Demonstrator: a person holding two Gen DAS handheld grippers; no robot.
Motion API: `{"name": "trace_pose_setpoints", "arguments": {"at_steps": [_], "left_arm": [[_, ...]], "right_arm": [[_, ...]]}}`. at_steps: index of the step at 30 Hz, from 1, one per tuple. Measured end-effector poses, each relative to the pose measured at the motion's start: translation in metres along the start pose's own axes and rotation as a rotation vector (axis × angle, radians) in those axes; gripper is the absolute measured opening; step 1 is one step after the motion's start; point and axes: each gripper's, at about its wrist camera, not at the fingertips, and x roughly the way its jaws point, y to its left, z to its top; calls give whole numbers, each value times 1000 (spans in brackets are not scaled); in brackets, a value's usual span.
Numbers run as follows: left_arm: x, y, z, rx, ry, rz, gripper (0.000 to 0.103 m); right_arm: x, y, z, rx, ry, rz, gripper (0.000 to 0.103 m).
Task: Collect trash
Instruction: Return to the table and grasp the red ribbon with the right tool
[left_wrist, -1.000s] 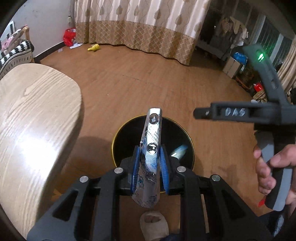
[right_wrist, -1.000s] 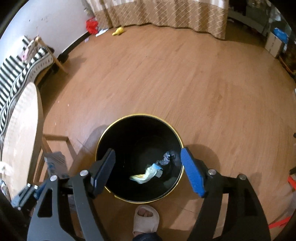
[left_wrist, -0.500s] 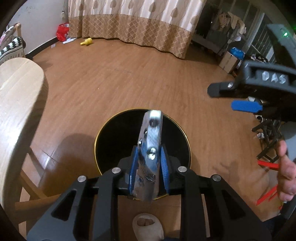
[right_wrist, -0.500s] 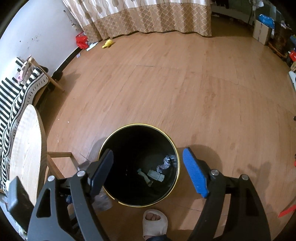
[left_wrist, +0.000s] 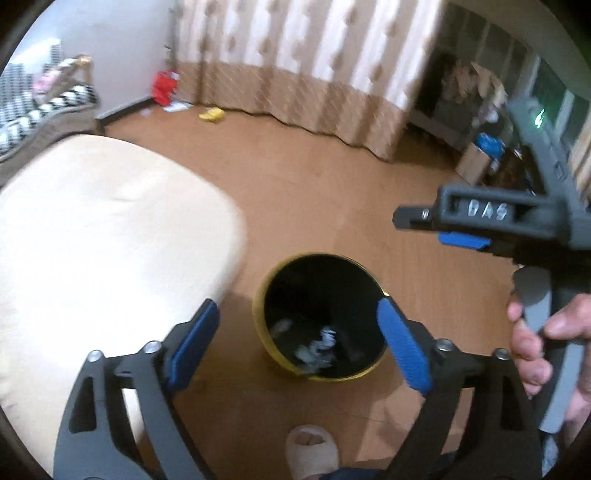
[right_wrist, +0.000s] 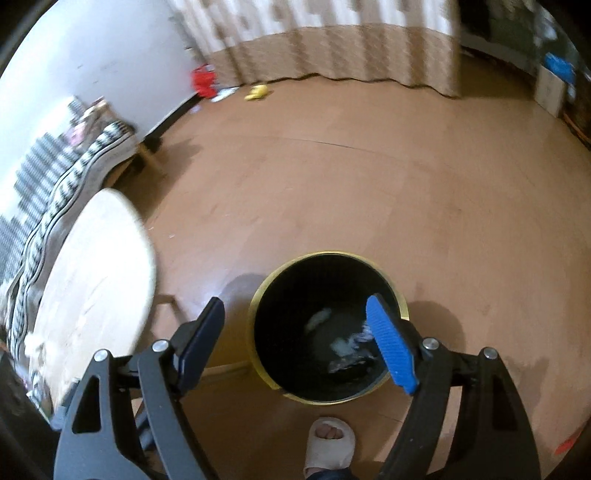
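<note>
Left wrist view — my left gripper (left_wrist: 299, 341) gapes wide, empty, above the black bin (left_wrist: 321, 258); my right gripper (right_wrist: 295, 334) likewise.

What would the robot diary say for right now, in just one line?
left gripper: open, empty | right gripper: open, empty | bin: on floor, scraps inside | table: left of bin

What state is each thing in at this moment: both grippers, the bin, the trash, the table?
left gripper: open, empty, above the bin.
right gripper: open, empty, above the bin.
black bin: upright on the floor, no lid.
trash pieces: lying at the bottom of the bin.
wooden table: standing beside the bin; too blurred to tell what is on it.
</note>
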Motion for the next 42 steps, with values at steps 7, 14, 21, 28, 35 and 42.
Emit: {"name": "trace_pose_setpoints", "arguments": {"at_steps": [7, 14, 21, 28, 35, 42], "left_arm": [[-116, 101, -23, -132, -78, 276, 93], [-230, 209, -79, -296, -95, 501, 93], [-311, 269, -157, -264, -45, 642, 93], [-331, 295, -228, -129, 83, 600, 93], [-304, 310, -233, -74, 149, 549, 93], [-278, 325, -234, -68, 188, 511, 93]], "right_arm": [[-21, 137, -31, -257, 6, 136, 80], [-35, 288, -100, -526, 67, 294, 80], [-34, 381, -176, -765, 132, 354, 80], [-18, 423, -238, -944, 231, 388, 80], [-5, 441, -264, -1017, 251, 349, 80], [4, 450, -272, -1045, 262, 339, 72]]}}
